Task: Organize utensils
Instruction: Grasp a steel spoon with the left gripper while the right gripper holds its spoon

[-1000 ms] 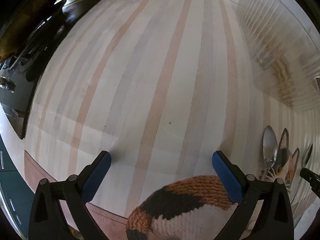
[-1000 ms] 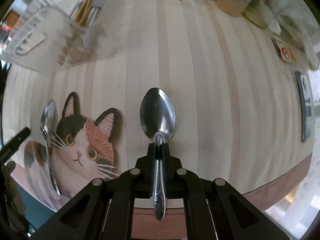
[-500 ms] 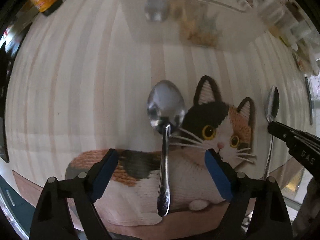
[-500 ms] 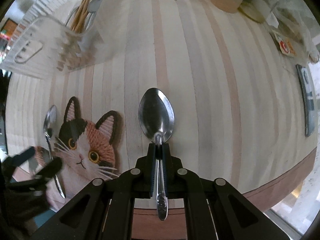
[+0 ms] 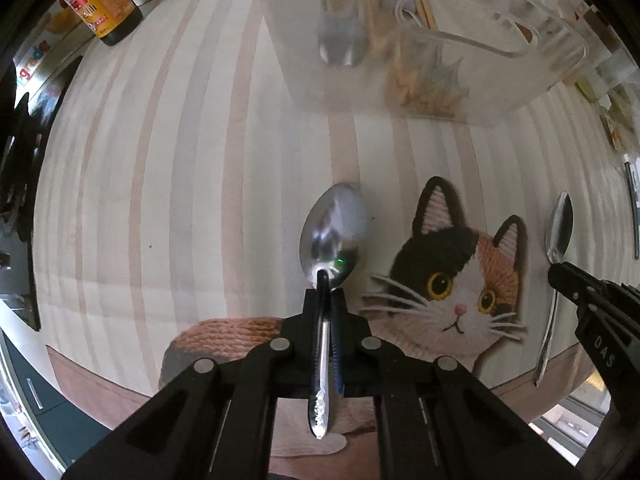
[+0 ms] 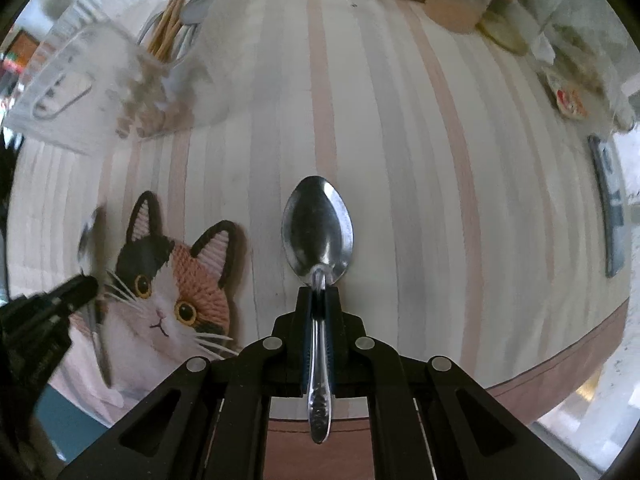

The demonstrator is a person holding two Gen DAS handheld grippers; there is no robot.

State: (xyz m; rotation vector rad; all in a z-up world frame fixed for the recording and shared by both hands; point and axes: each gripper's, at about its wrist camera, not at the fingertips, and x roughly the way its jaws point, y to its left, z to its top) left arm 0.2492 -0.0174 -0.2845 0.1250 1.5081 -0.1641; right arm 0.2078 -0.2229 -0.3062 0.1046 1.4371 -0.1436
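Both grippers, left gripper (image 5: 325, 292) and right gripper (image 6: 319, 296): matte black linkage arms, round silver pivot screws, blue finger pads (image 5: 337, 344), white "DAS" lettering on right one's side.

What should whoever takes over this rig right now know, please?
Left gripper: shut on a silver metal spoon, bowl forward, by the cat-shaped woven mat.
Right gripper: shut on a second silver metal spoon.
Clear plastic utensil holder stands farther back on the striped table, with wooden chopsticks already inside.
Left to do: probably drop both spoons into the holder.
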